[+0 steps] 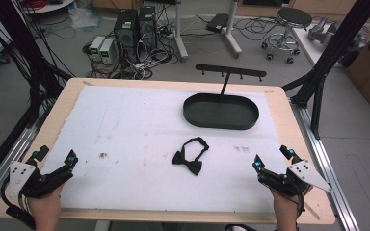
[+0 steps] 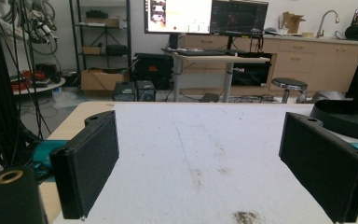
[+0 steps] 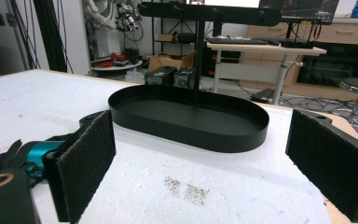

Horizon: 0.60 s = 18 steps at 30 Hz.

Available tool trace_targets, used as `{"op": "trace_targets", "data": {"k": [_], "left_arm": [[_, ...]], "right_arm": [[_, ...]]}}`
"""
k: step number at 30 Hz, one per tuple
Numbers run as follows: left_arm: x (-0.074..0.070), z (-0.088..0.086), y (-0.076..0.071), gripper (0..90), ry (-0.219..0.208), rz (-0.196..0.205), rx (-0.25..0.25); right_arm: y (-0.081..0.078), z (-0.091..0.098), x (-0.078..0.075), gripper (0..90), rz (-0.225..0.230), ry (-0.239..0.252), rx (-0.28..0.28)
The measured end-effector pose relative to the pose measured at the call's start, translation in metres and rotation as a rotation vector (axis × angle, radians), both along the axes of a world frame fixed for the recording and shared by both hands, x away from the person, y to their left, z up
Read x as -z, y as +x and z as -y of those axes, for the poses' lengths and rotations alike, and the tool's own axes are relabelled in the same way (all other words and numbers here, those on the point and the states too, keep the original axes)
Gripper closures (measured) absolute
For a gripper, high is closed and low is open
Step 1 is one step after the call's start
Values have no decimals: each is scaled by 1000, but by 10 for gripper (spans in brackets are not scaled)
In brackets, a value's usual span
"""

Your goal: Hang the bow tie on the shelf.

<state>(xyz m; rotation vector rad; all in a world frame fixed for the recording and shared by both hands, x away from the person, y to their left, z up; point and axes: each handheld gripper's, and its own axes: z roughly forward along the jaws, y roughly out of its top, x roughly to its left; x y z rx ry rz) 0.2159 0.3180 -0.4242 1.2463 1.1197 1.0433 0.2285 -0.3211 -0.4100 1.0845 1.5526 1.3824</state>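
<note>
Black bow tie lies mid-desk, near side of the oval tray stand, untouched. Left gripper and right gripper rest at near corners, fingers spread wide, empty, likely staged before reaching.

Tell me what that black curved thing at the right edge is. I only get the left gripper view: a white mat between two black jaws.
Observer: It's an oval black tray. A post rises from its middle to a crossbar.
Operator: Is anything lying in it?
Observer: No. The right gripper view looks straight into it, and its floor is bare.
Operator: So is there anything to pick up at all?
Observer: Yes, a black bow tie lies on the mat, nearer the person than the tray. It sits between the left gripper and the right gripper, closer to the right one. Neither touches it.
</note>
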Motion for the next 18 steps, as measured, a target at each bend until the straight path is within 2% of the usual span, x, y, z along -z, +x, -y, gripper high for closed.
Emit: {"op": "trace_targets", "data": {"k": [12,16,18], "left_arm": [[1,0,1,124,5,-6,0],[1,0,0,124,7,-6,0],[0,0,0,124,7,-5,1]], "right_arm": [[4,-4,1,73,-26,6,-37],[8,-12,1,73,-44,-10,-80],[11,-18,1,73,-69,-4,-116]]}}
